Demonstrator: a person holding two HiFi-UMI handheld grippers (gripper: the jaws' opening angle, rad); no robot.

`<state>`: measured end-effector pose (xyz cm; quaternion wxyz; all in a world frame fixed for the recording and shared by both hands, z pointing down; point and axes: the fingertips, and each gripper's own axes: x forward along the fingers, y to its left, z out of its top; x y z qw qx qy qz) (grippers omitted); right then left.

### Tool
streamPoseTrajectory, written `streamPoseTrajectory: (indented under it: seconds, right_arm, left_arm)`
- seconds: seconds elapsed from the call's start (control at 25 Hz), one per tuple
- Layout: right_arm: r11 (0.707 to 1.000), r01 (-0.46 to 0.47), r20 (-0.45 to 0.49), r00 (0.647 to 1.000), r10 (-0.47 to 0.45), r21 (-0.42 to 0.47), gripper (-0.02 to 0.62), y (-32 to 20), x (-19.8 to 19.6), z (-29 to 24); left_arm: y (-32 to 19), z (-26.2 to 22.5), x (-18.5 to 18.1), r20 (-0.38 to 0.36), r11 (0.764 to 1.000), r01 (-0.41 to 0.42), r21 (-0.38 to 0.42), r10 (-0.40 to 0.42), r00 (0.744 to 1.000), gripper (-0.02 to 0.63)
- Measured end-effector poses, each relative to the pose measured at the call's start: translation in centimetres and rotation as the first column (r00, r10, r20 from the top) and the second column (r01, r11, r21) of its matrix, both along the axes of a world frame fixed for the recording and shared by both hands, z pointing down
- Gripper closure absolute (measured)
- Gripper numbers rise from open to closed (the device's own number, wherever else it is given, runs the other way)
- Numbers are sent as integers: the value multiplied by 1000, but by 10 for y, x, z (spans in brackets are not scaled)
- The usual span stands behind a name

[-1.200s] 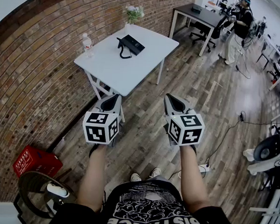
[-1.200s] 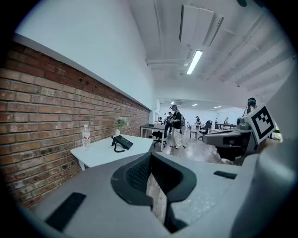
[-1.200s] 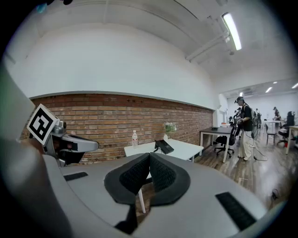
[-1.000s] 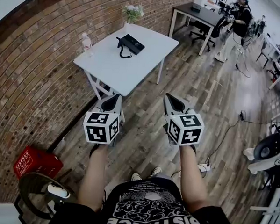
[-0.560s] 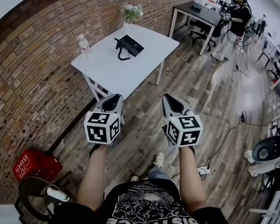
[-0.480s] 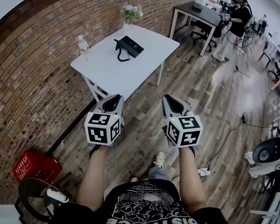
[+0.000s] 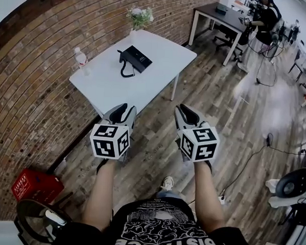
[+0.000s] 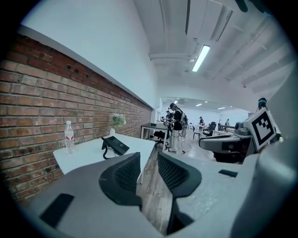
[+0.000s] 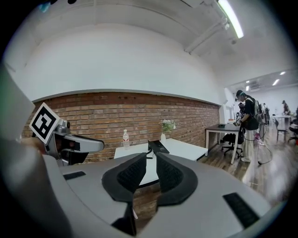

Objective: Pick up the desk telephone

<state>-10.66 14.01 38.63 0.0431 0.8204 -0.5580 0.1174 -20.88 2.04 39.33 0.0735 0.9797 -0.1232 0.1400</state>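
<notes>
Left gripper (image 8: 149,161): the jaws have just been opening, and there's a clear gap between the pads with nothing in it, just floor showing through. Right gripper (image 9: 150,160) is the same deal. It's just been opening too, but only to a narrow slit, and it's also empty.

Both are held out side by side in front of the person, over the wood floor (image 7: 156,160), aimed toward the white table (image 7: 116,89) and stopping short of it.

The desk telephone (image 7: 136,58) sits on the far half of that table, black, with its cord looping off beside it, well apart from both grippers. A water bottle (image 7: 80,58) stands upright near the table's corner by the brick wall (image 7: 37,93), and a vase of flowers (image 7: 139,16) is at the far corner. A red crate (image 7: 34,186) sits on the floor by the wall. Further back, a person (image 7: 265,23) stands at a dark desk (image 7: 222,18).
</notes>
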Motion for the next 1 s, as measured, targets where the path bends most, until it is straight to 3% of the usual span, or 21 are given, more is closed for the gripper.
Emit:
streamPoseTrajectory:
  seconds: [0.48,1.0]
  right_arm:
    - [997,80,20,997,-80,-8,503,-17,111,10]
    - [991,130,40,991,-131,23,435,-20,168,13]
  left_arm:
    - [-11,10,106,16,997,72,-25,-72,997,439]
    - [-13,17,158,35,993,117,-34,-116,993,375]
